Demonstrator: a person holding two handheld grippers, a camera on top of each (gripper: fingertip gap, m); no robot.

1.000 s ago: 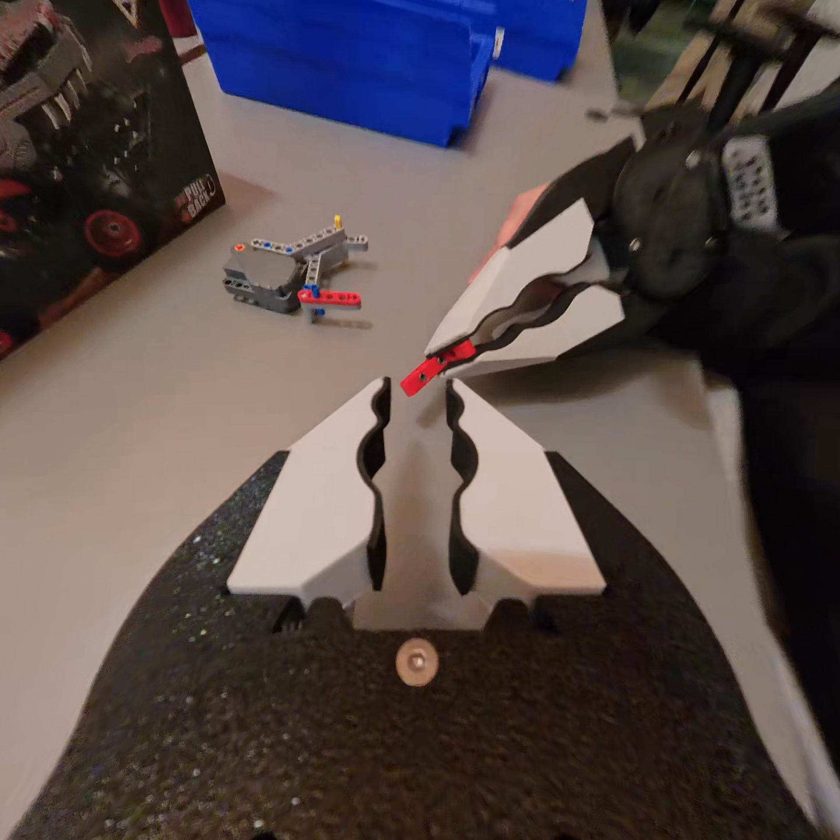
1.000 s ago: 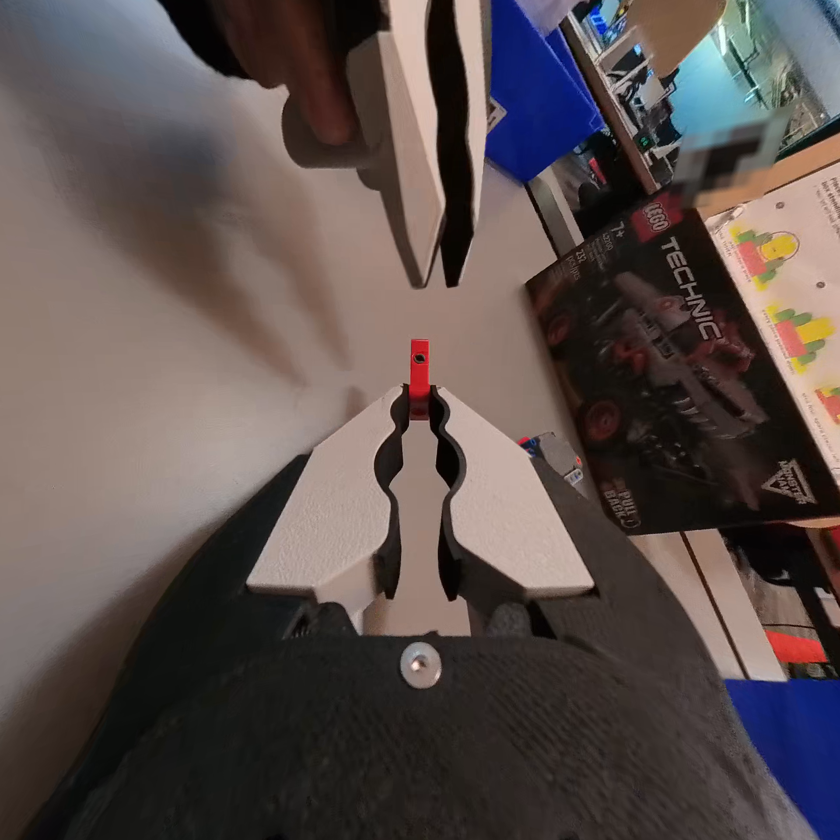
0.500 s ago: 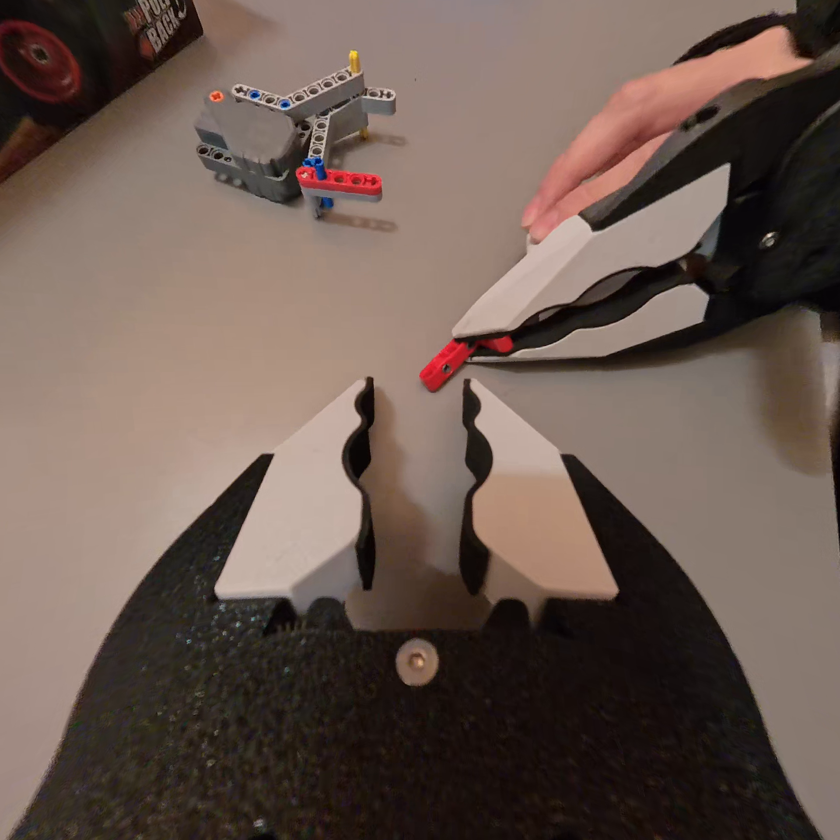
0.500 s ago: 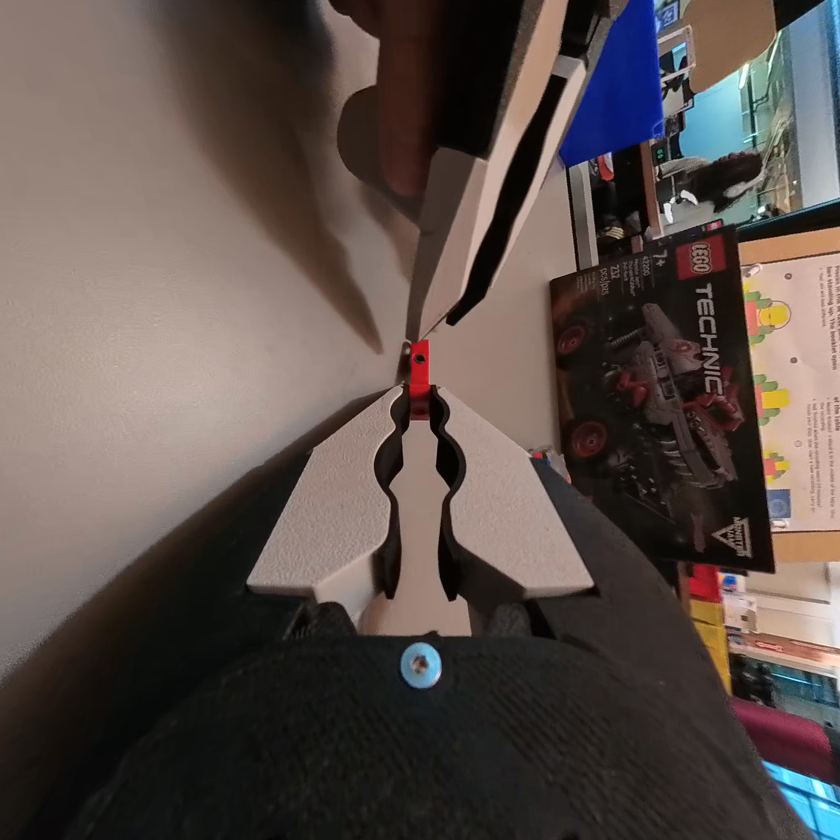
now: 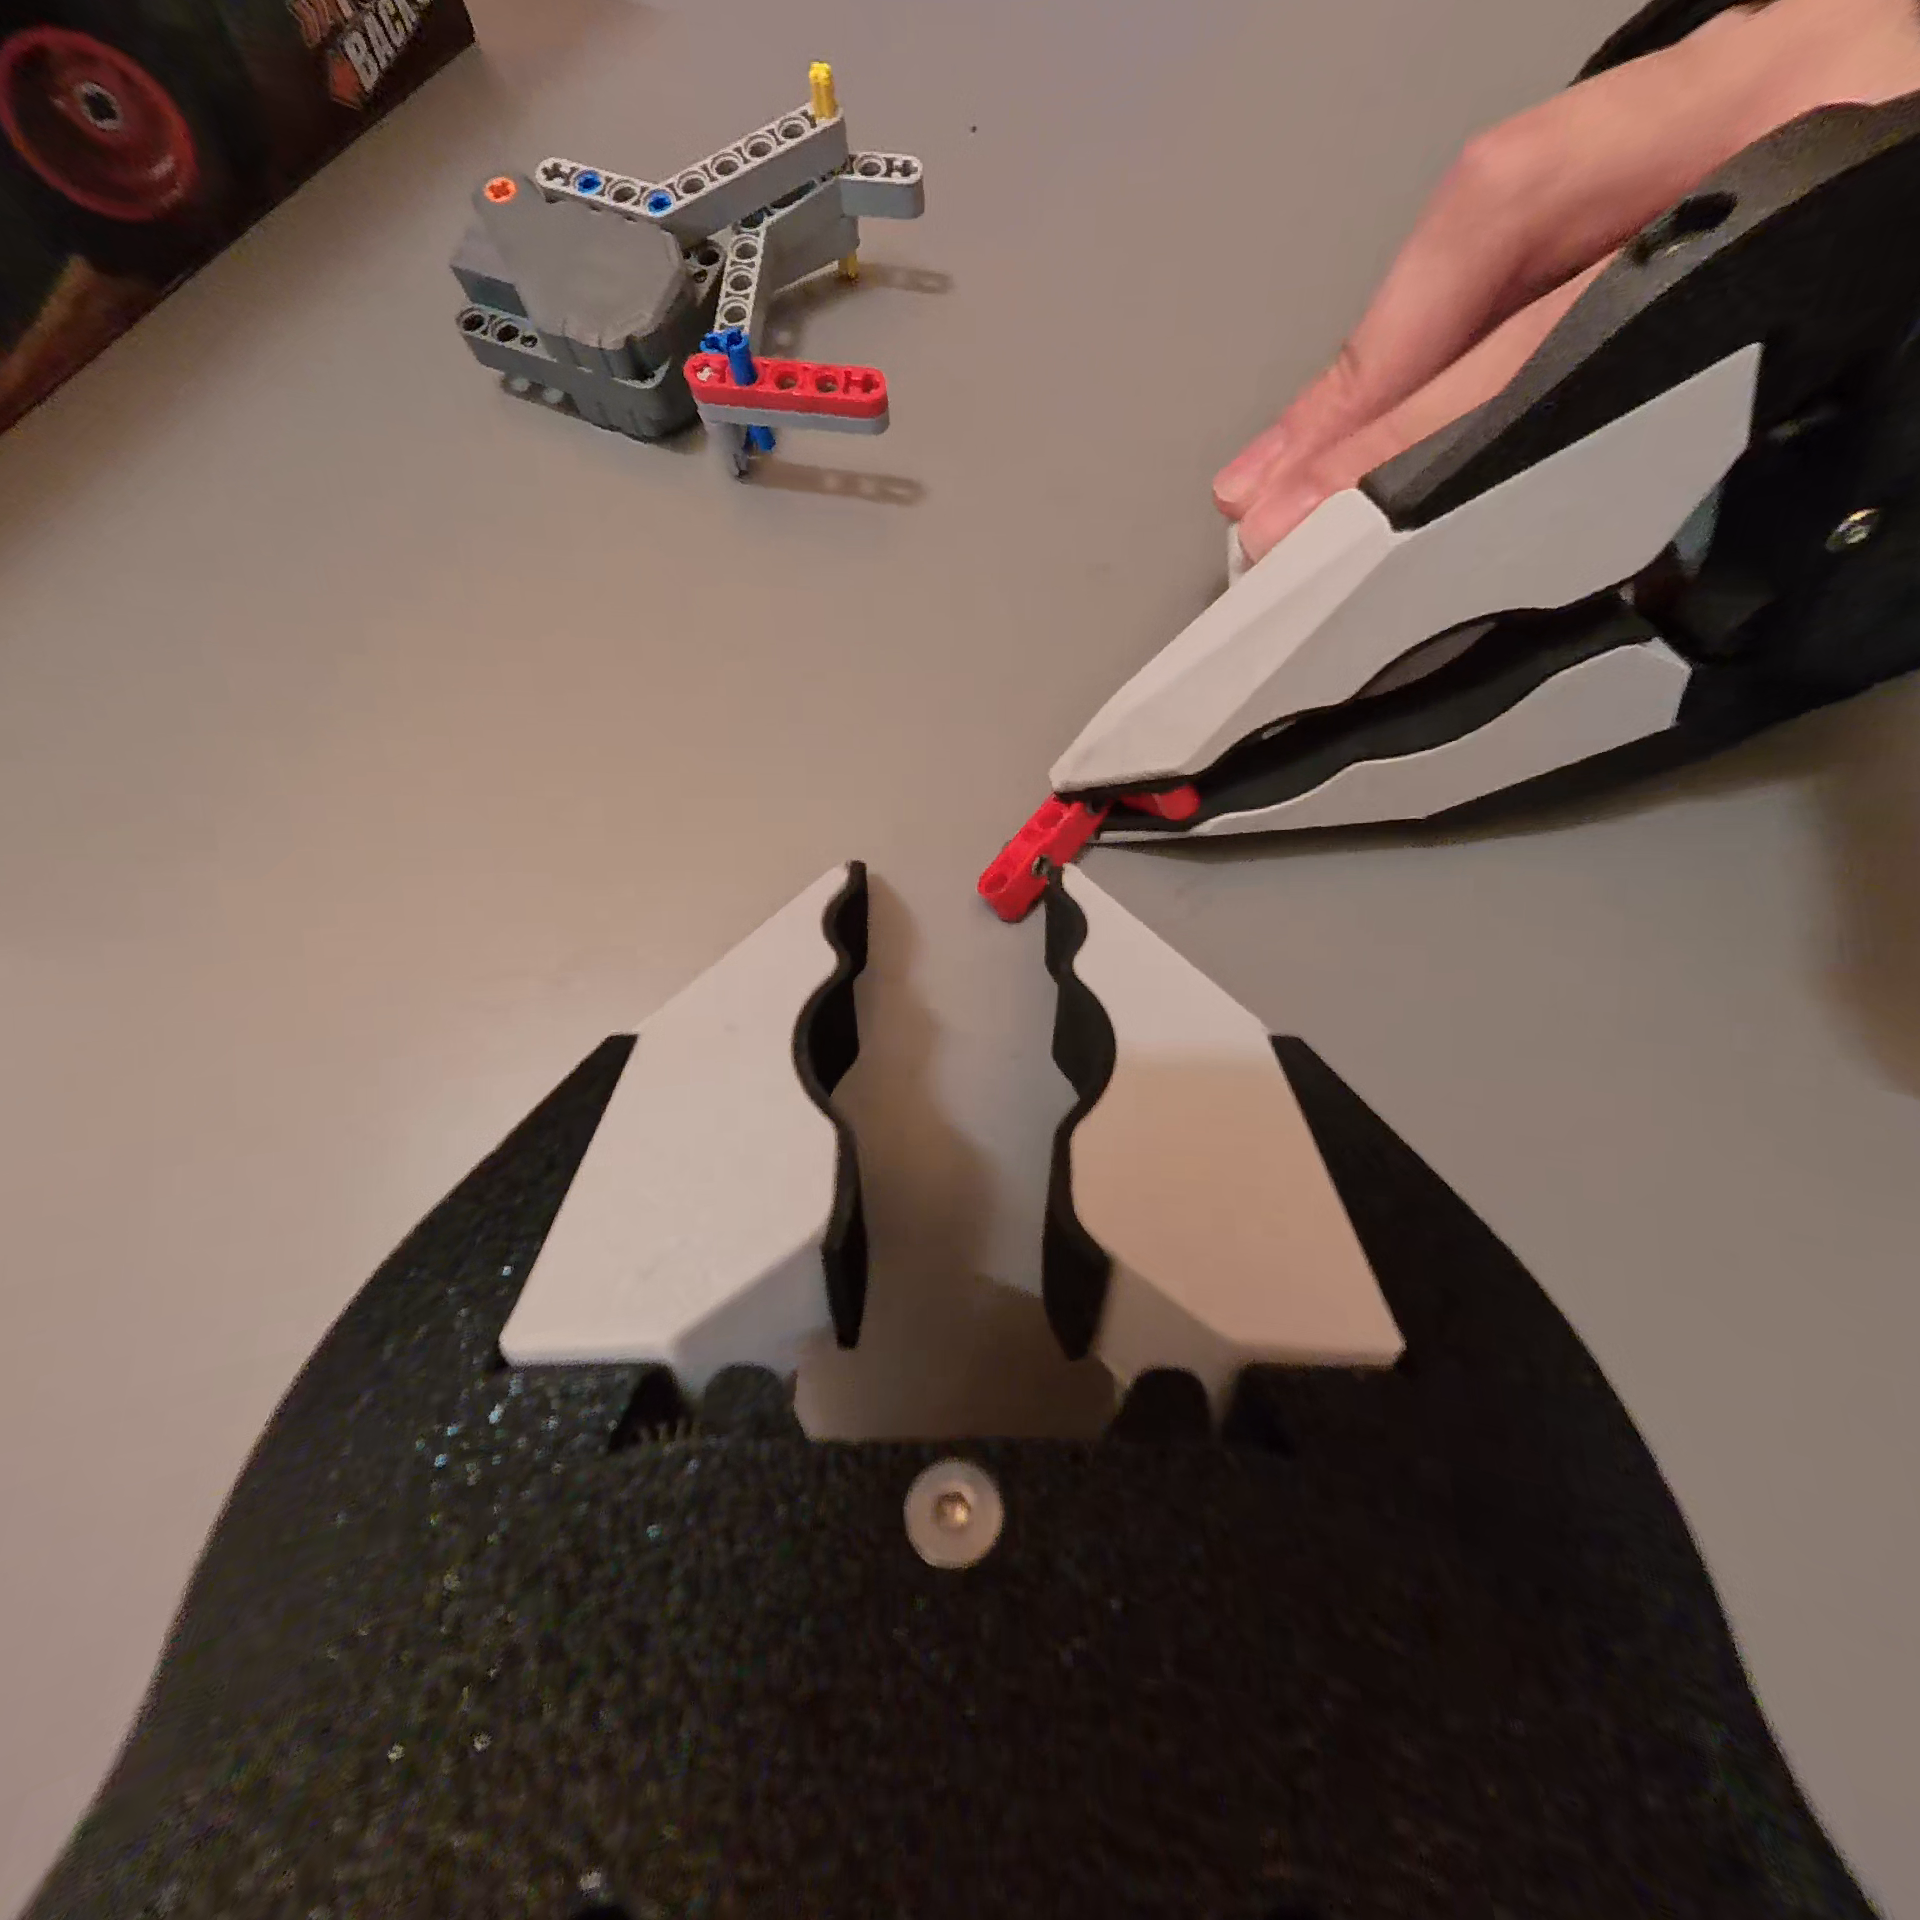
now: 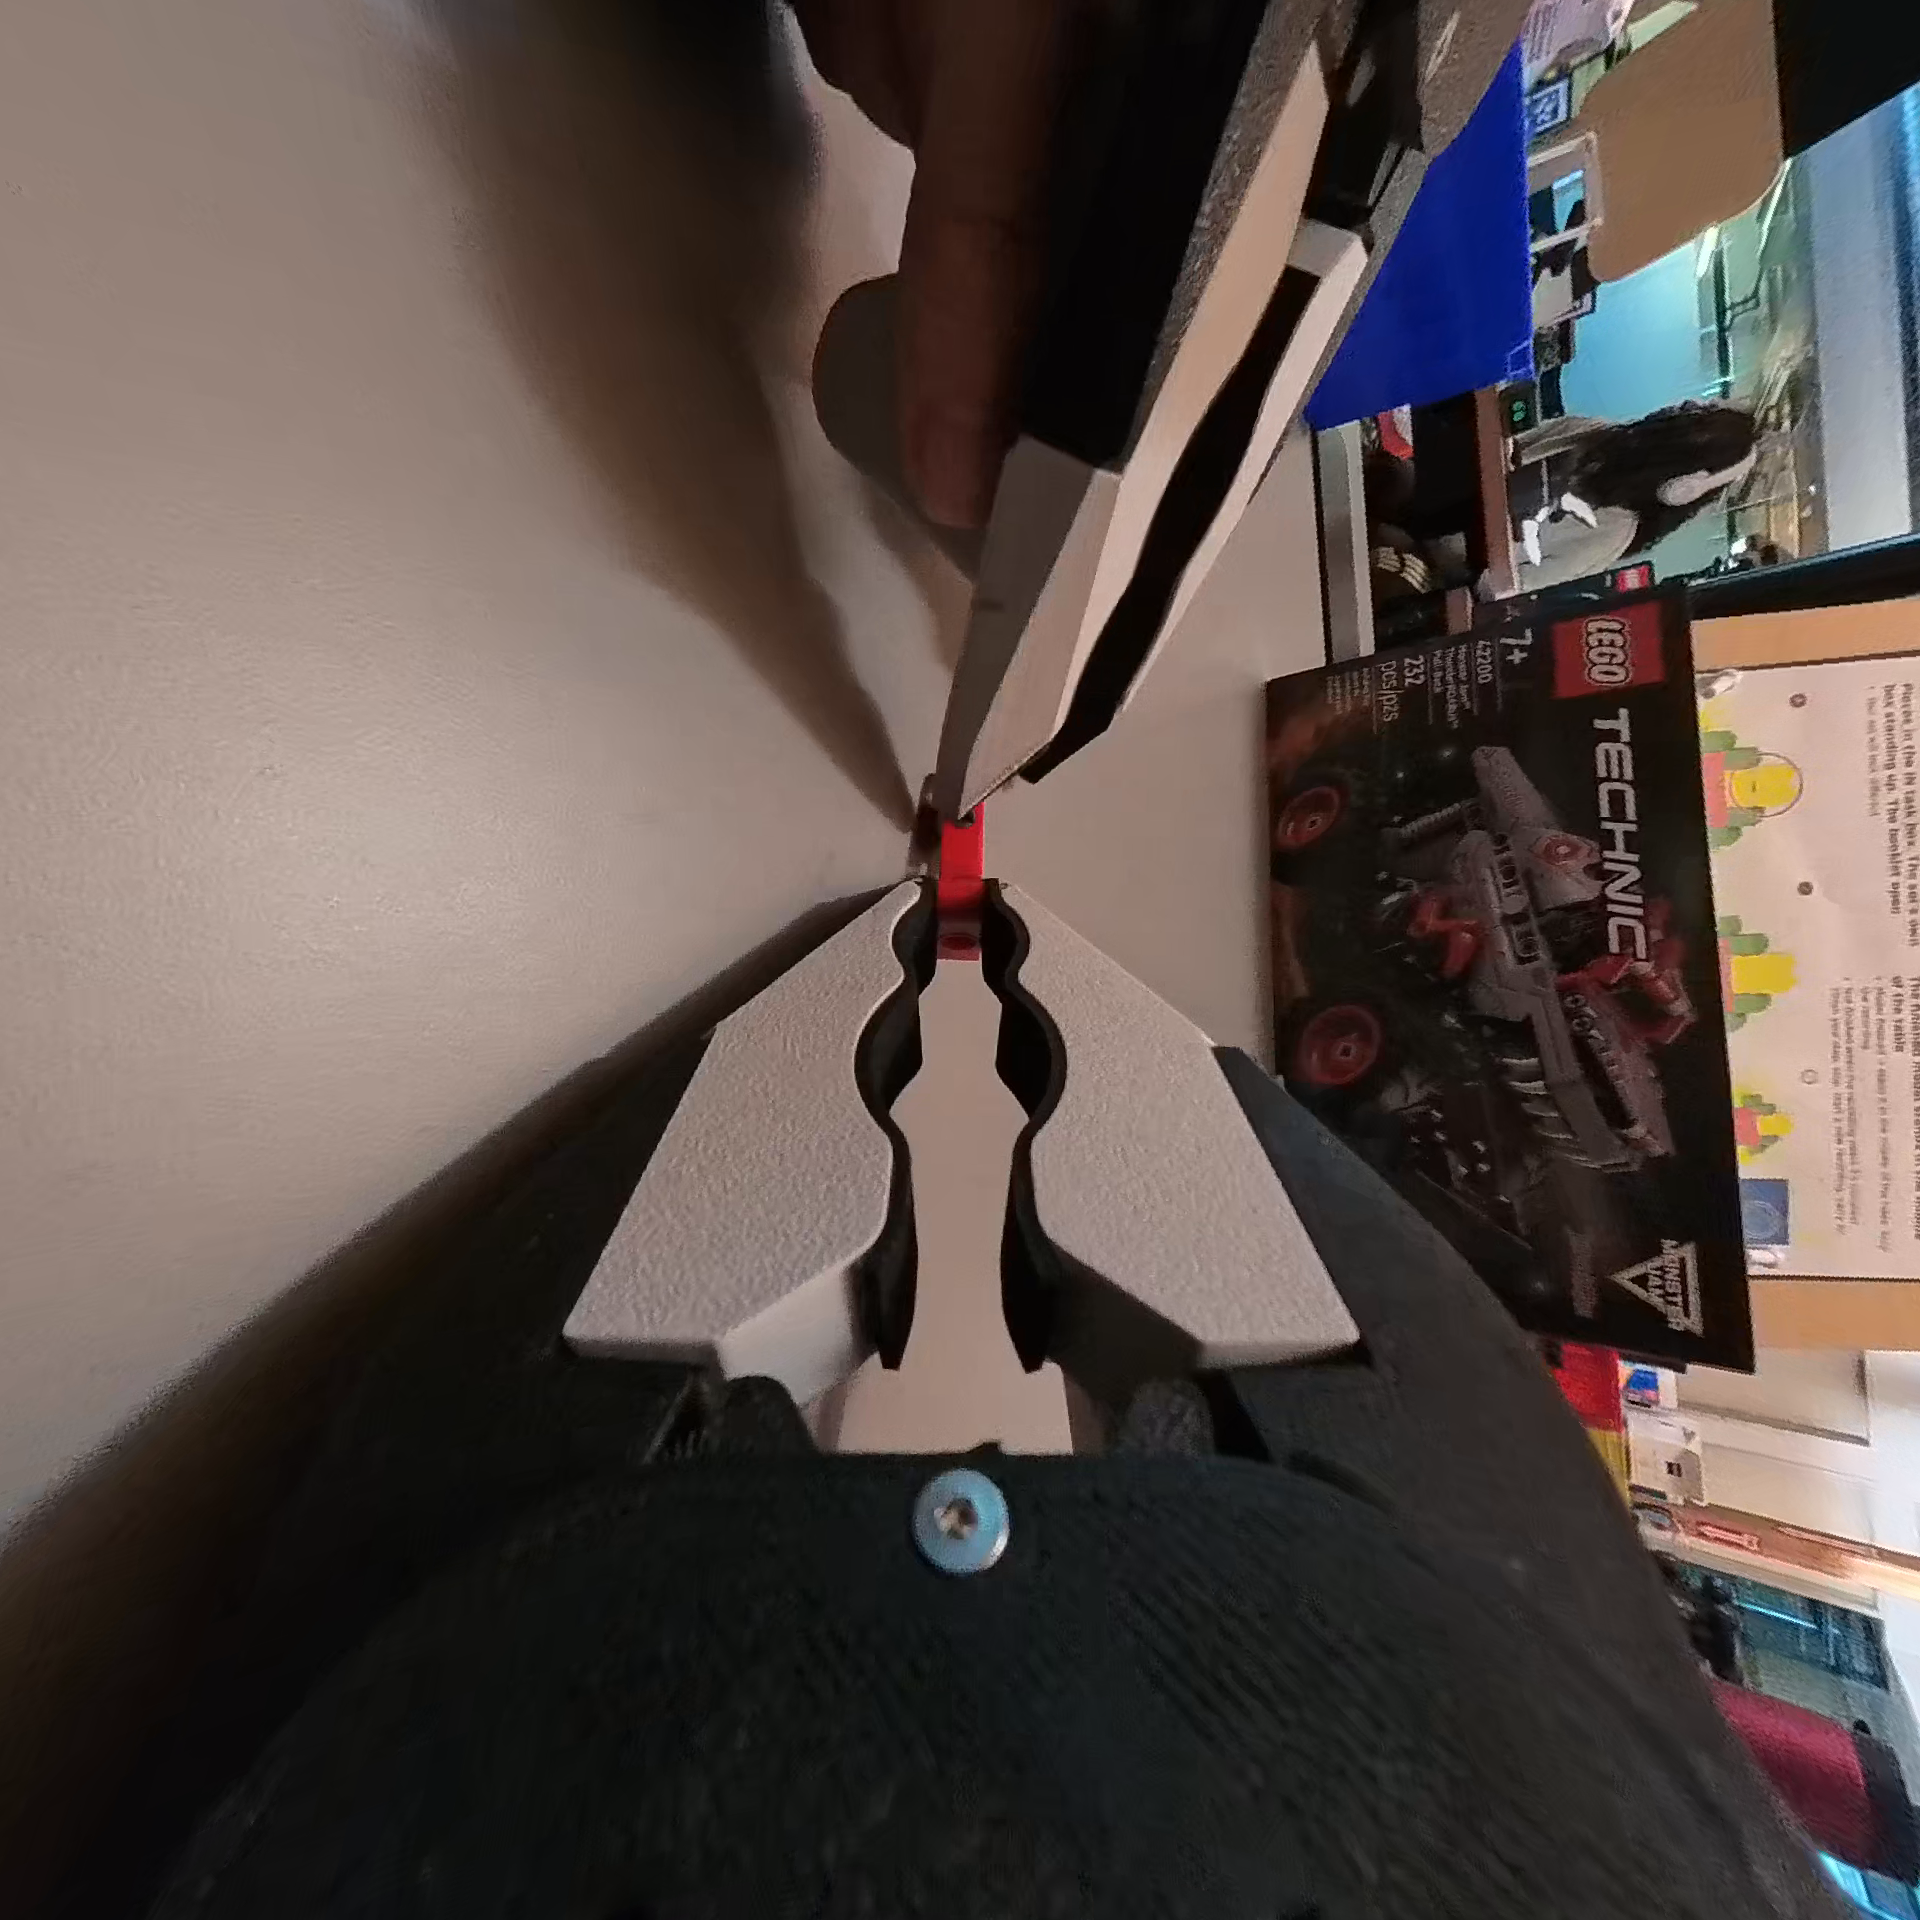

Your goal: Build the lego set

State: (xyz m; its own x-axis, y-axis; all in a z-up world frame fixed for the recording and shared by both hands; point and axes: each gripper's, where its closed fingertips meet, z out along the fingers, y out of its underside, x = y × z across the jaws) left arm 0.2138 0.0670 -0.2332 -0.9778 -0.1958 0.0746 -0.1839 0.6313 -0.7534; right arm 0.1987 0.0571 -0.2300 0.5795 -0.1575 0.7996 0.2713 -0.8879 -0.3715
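My right gripper (image 6: 958, 914) is shut on a small red lego beam (image 6: 961, 862) and lies low on the grey table; it also shows in the left wrist view (image 5: 1091, 805), where the red beam (image 5: 1034, 857) sticks out of its tips. My left gripper (image 5: 956, 883) is open and empty, with its right fingertip touching the free end of the beam. In the right wrist view the left gripper (image 6: 997, 779) comes down from above onto the beam's end. A partly built grey lego assembly (image 5: 665, 281) with a red beam and blue pins sits farther back on the left.
The dark lego set box (image 6: 1496, 977) stands on the table; its corner shows in the left wrist view (image 5: 156, 135). A blue bin (image 6: 1434, 260) lies beyond. A hand (image 5: 1455, 312) holds the right gripper. A poster board (image 6: 1829, 935) stands behind the box. Left and right tips are no more than a few centimetres apart.
Both grippers have come down to the table. My left gripper has closed in on the red beam until its right fingertip touches the beam's free end. The assembly has not moved.
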